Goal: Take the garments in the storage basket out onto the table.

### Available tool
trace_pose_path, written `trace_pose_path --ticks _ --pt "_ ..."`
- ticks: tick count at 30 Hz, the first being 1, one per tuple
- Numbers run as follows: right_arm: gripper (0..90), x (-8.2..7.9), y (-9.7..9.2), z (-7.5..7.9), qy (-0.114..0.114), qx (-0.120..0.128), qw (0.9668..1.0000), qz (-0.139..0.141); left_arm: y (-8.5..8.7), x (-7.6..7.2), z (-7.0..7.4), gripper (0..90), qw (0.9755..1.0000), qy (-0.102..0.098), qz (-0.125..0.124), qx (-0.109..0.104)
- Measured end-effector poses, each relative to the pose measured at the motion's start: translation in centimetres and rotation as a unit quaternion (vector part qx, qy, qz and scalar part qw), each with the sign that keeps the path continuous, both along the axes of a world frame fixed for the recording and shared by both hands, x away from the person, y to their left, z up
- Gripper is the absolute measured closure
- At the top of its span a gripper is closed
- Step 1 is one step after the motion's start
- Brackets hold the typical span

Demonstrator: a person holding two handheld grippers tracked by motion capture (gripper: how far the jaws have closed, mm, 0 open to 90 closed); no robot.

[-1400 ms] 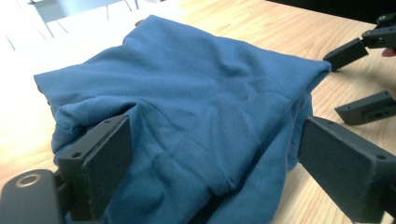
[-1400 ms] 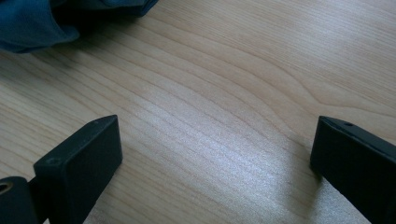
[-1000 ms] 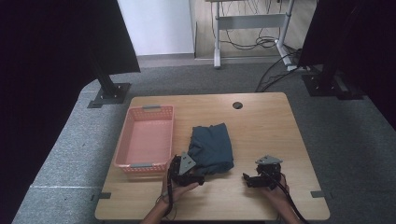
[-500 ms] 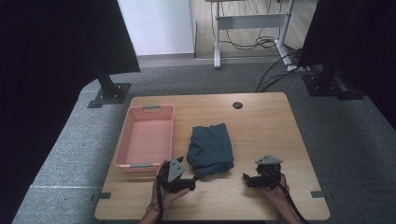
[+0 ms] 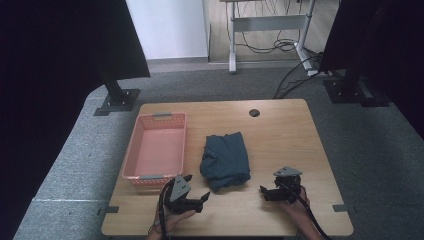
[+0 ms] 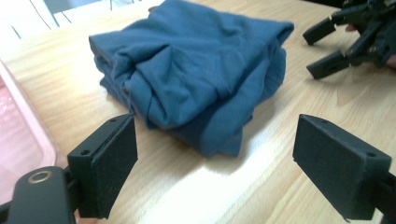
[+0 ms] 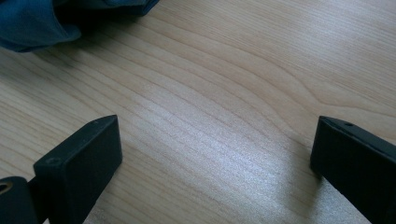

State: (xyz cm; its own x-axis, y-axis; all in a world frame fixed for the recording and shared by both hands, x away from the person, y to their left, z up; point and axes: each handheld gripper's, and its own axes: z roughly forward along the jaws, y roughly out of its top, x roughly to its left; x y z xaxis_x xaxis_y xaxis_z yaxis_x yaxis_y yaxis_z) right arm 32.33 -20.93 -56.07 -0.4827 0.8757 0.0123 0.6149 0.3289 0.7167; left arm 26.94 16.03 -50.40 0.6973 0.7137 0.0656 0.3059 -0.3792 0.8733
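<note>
With both jaws spread wide and empty, the left claw (image 6: pixel 215 172) faces the folded blue cloth (image 6: pixel 196 70) lying just ahead on the worktop (image 5: pixel 280 135), the right claw (image 7: pixel 215 158) likewise open beside it, so the step looks like an approach, next calling for a pinch on the near edge.

No readable text, label or number anywhere

The left tongs (image 5: pixel 196 189) no longer touch the folded blue cloth (image 5: pixel 226 160): a second ago they sat at its near left corner, and now they lie drawn back toward the counter's (image 5: pixel 280 140) near edge, jaws wide apart and clear of the fabric.
</note>
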Motion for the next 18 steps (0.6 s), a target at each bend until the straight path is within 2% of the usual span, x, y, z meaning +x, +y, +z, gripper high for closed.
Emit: trace_pose_path --ticks 10,18 --pt "1.5 0.0 0.0 0.0 0.0 0.0 1.0 0.0 2.4 -0.4 -0.9 13.8 0.9996 0.006 0.028 -0.003" --pt "1.3 0.0 0.0 0.0 0.0 0.0 1.0 0.0 2.5 -0.4 -1.2 13.4 0.9996 0.008 0.028 0.003"
